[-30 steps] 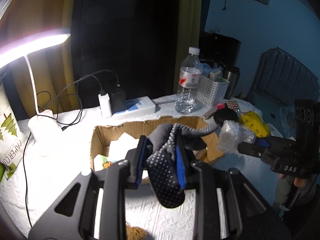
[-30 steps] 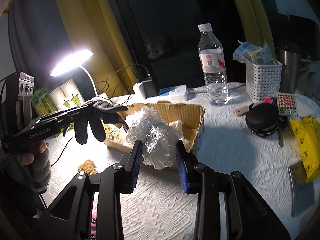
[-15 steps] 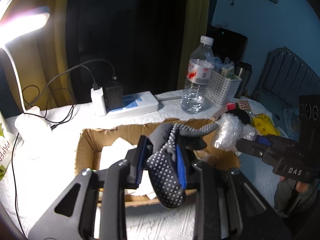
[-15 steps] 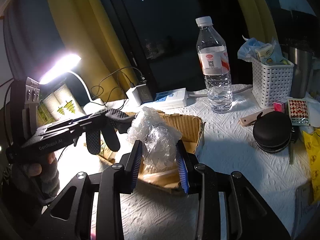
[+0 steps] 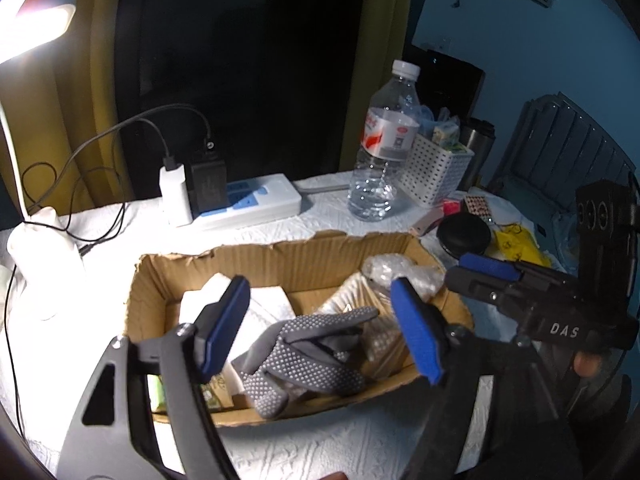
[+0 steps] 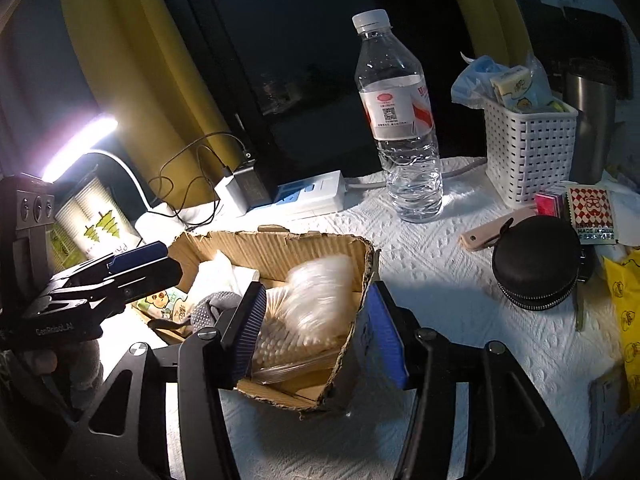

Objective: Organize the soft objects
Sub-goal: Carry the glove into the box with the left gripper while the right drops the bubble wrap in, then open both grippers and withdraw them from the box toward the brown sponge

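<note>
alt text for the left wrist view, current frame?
The left gripper, jaws open and empty, hangs over a torn cardboard box where a grey dotted work glove lies on paper packs beside a bubble wrap wad. The open right gripper reaches in from the right; a water bottle stands behind on the white-covered table.

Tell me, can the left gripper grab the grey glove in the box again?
Probably yes. The left gripper is open right above the grey glove, which lies on top in the cardboard box with nothing covering it.
</note>
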The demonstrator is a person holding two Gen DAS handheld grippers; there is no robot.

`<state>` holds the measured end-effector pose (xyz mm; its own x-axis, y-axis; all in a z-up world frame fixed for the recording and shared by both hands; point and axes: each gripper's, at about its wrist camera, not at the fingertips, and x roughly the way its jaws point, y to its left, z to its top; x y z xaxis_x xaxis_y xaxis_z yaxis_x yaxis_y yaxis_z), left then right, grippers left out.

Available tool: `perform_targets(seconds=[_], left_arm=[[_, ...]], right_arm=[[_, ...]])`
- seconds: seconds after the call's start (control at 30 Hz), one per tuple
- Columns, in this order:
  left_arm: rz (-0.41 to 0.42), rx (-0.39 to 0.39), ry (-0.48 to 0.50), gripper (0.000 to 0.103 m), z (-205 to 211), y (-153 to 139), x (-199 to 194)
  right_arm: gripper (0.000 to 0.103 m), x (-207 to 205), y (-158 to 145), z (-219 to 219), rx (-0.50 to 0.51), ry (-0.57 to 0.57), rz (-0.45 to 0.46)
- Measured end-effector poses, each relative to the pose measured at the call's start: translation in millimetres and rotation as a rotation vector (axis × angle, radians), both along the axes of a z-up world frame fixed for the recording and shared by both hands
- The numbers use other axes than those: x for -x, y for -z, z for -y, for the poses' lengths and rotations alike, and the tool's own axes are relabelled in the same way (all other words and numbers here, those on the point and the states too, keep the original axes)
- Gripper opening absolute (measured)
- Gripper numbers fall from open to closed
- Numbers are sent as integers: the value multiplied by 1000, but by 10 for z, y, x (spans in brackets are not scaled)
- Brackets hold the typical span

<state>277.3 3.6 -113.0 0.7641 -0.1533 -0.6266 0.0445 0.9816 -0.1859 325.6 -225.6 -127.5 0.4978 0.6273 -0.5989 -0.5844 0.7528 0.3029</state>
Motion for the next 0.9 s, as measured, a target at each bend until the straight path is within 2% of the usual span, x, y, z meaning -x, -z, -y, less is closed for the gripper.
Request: perform_targets(seconds=[0.37, 0.9], left_arm=[[39, 5, -20, 74, -113, -139, 317], [109, 25, 17, 74, -92, -307, 1002]], right_arm=[[56, 313, -145, -110, 27, -22, 32], [56, 974, -403, -163, 45, -15, 99]])
